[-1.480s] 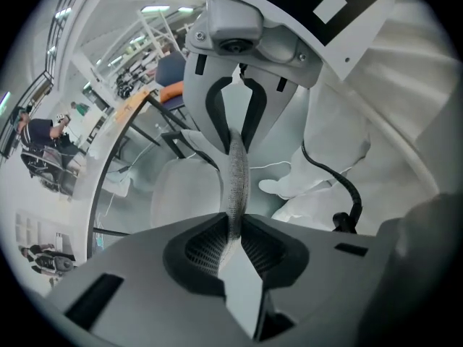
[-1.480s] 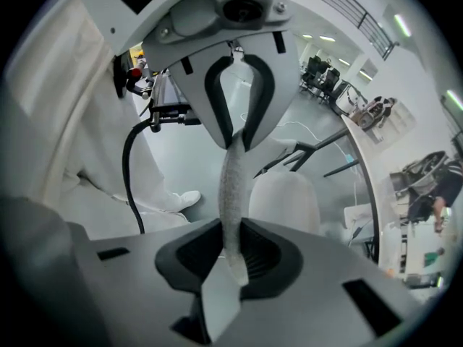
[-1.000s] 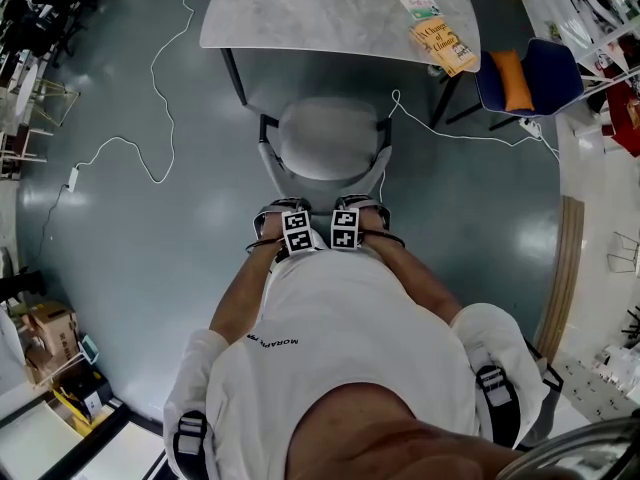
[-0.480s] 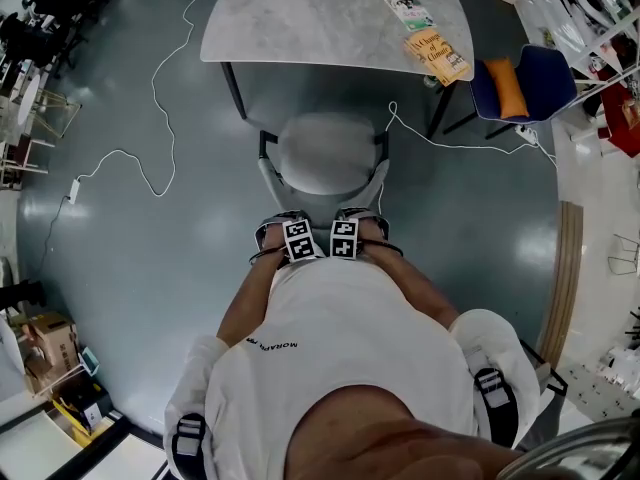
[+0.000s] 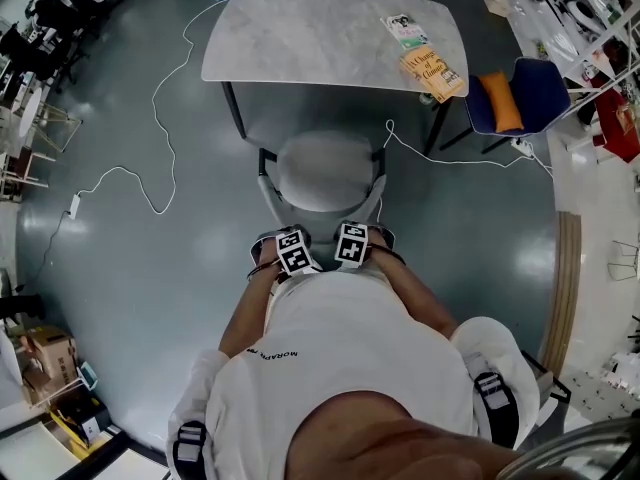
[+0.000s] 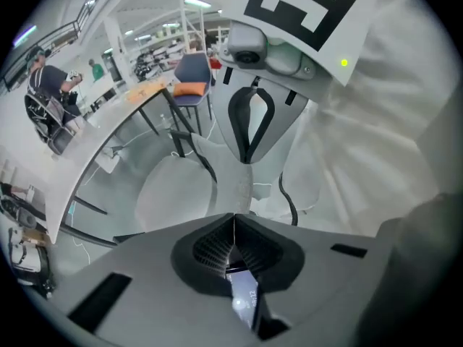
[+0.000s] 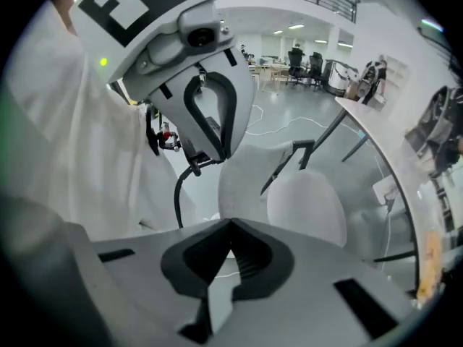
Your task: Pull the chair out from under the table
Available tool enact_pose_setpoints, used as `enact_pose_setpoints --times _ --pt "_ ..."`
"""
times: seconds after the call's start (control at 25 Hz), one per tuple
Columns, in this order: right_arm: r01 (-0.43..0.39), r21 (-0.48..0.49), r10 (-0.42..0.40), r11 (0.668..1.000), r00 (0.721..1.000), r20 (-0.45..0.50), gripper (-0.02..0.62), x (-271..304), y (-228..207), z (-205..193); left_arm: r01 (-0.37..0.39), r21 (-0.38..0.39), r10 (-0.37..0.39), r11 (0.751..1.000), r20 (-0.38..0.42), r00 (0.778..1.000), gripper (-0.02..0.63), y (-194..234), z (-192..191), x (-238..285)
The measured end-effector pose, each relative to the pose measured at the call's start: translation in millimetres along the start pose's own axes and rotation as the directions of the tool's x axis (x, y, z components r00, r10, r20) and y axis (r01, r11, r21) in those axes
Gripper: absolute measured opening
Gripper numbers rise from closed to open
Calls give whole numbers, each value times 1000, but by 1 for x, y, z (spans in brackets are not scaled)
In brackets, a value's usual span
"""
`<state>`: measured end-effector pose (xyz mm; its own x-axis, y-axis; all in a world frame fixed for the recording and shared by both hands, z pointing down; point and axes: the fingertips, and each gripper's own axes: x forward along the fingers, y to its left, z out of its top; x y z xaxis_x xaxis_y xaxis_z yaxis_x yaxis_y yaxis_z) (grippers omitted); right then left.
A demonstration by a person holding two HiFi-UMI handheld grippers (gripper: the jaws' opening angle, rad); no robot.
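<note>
Grey chair (image 5: 322,173) sits clear of the worktop (image 5: 300,38), pull apparently done; left claw (image 6: 233,230) and right claw (image 7: 230,241) closed, empty.

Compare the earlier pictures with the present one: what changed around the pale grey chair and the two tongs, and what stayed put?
The left tongs and right tongs rose away from the backrest top of the pale grey round-seated chair, rolled slightly, and now stand shut on nothing. The chair stayed put, clear of the grey marbled table, whose orange book lies unmoved.
</note>
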<state>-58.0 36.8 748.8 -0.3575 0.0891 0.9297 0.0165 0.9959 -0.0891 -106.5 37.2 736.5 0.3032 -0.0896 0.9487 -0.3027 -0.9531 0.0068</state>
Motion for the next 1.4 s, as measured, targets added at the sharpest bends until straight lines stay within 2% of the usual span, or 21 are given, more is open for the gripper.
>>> enact_pose_setpoints --times 0.12,0.28,0.48,0.64,0.76,0.88,1.0,1.12,1.2,1.32,1.4 --pt "2 42 -3 999 999 33 14 -13 -9 6 0 -51 2 999 36 999 5 10 7 -12" --pt "18 111 -31 994 992 120 14 -38 -20 21 10 -158 1 987 70 998 5 19 17 -28" --pt "21 184 -69 983 964 257 14 -75 -30 49 -18 -247 55 969 146 988 3 34 35 -59" --pt "32 247 -122 969 926 356 14 -112 -42 73 -60 -310 128 949 202 971 3 52 50 -87" --pt "6 307 -157 952 869 469 14 -142 -52 92 -85 -354 188 932 268 945 3 65 62 -112" --pt "-23 370 -208 929 794 572 14 -172 -62 103 -130 -380 261 916 319 911 3 79 75 -135" --pt "2 424 -287 906 739 609 14 -197 -75 109 -178 -406 331 896 346 878 3 91 83 -156" --pt "10 489 -364 872 682 635 14 -221 -87 112 -211 -452 404 867 389 828 3 103 93 -182" --pt "-17 541 -411 841 630 659 14 -241 -93 115 -224 -486 454 844 429 781 4 110 101 -203" --pt "-57 607 -484 793 546 684 14 -275 -101 122 -232 -542 533 807 501 682 3 120 117 -236" --pt "-48 623 -522 781 498 693 14 -295 -106 126 -228 -581 576 781 530 623 3 126 126 -254"
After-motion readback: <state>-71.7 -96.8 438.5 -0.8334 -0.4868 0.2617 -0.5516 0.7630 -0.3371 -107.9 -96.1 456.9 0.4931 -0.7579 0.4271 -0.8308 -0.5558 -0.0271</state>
